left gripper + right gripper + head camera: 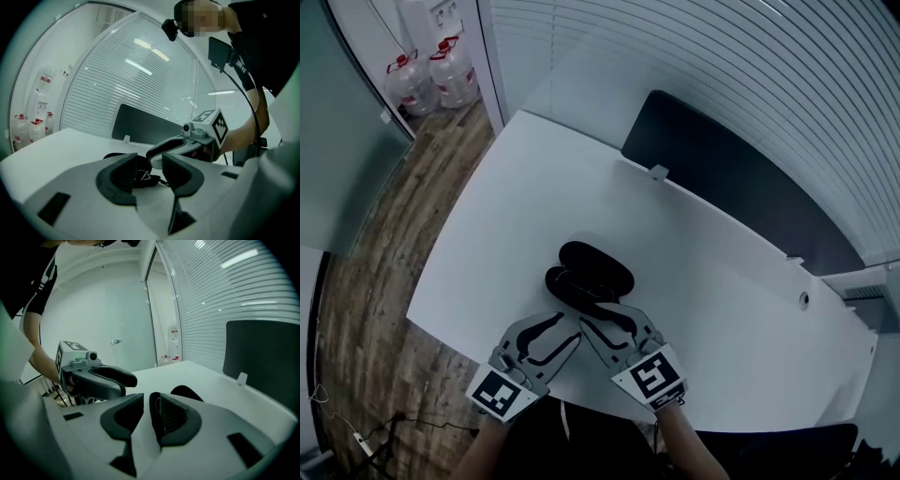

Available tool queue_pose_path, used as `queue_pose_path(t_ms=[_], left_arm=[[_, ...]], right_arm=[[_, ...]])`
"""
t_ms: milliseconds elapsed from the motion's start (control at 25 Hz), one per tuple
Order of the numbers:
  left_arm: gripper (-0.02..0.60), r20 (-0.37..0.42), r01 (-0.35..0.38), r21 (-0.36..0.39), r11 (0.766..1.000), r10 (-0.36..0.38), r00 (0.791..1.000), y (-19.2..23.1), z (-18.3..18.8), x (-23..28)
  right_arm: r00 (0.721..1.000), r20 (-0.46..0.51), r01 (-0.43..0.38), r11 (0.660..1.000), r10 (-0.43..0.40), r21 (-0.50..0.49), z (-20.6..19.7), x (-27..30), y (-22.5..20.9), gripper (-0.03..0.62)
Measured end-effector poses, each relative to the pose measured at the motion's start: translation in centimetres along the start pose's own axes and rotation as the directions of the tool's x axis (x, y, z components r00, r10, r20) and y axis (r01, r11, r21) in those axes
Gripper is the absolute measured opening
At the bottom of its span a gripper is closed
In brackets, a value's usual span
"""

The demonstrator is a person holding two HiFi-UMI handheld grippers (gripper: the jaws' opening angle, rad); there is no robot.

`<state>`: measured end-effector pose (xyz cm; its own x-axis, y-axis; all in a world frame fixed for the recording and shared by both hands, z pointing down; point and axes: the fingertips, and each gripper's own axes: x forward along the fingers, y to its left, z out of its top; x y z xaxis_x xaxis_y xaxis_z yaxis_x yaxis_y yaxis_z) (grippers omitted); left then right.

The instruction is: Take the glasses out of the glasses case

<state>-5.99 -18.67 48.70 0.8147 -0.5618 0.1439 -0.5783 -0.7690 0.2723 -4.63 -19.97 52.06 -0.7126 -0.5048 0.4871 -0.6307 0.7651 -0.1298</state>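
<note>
A black glasses case [592, 272] lies open on the white table [534, 187], near its front edge. In the left gripper view the case [140, 177] shows between the jaws, with thin-framed glasses [144, 176] inside it. My left gripper [565, 328] hovers just short of the case, its jaws apart [151, 166] and empty. My right gripper [602, 317] is beside it at the case's near rim. Its jaws [146, 404] stand a narrow gap apart, and I see nothing pressed between them. The case's lid [187, 392] peeks over the right jaw.
A dark divider panel [722, 178] stands along the table's far edge, with a small white clip [658, 172] before it. A cable hole [803, 299] is at the right. Water bottles [431, 80] stand on the wooden floor to the far left.
</note>
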Motion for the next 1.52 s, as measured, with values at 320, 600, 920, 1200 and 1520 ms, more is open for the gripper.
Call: queue_pose_path(t_ms=[320, 600, 920, 1200, 1520], left_arm=[[0.161, -0.007, -0.013, -0.016, 1.0, 0.013, 1.0, 1.9, -0.9, 0.0], [0.167, -0.024, -0.008, -0.027, 1.0, 0.007, 1.0, 2.9, -1.5, -0.1], [0.167, -0.034, -0.016, -0.046, 0.999, 0.014, 0.999, 3.7, -1.7, -0.5], [0.167, -0.035, -0.003, -0.05, 0.999, 0.001, 0.999, 3.8, -1.8, -0.3], [0.167, -0.041, 0.004, -0.069, 0.998, -0.007, 0.999, 4.0, -2.1, 0.1]], right_arm=[[0.997, -0.073, -0.007, 0.998, 0.001, -0.07, -0.9, 1.9, -1.3, 0.145], [0.984, -0.175, -0.003, 0.987, -0.025, -0.159, -2.2, 3.4, -2.2, 0.175], [0.975, -0.219, -0.003, 0.983, -0.038, -0.183, -2.0, 3.6, -3.2, 0.176], [0.949, -0.311, -0.021, 0.978, -0.045, -0.206, -3.7, 3.8, -3.8, 0.176], [0.922, -0.386, -0.078, 0.968, -0.02, -0.237, -4.9, 4.8, -3.6, 0.176]])
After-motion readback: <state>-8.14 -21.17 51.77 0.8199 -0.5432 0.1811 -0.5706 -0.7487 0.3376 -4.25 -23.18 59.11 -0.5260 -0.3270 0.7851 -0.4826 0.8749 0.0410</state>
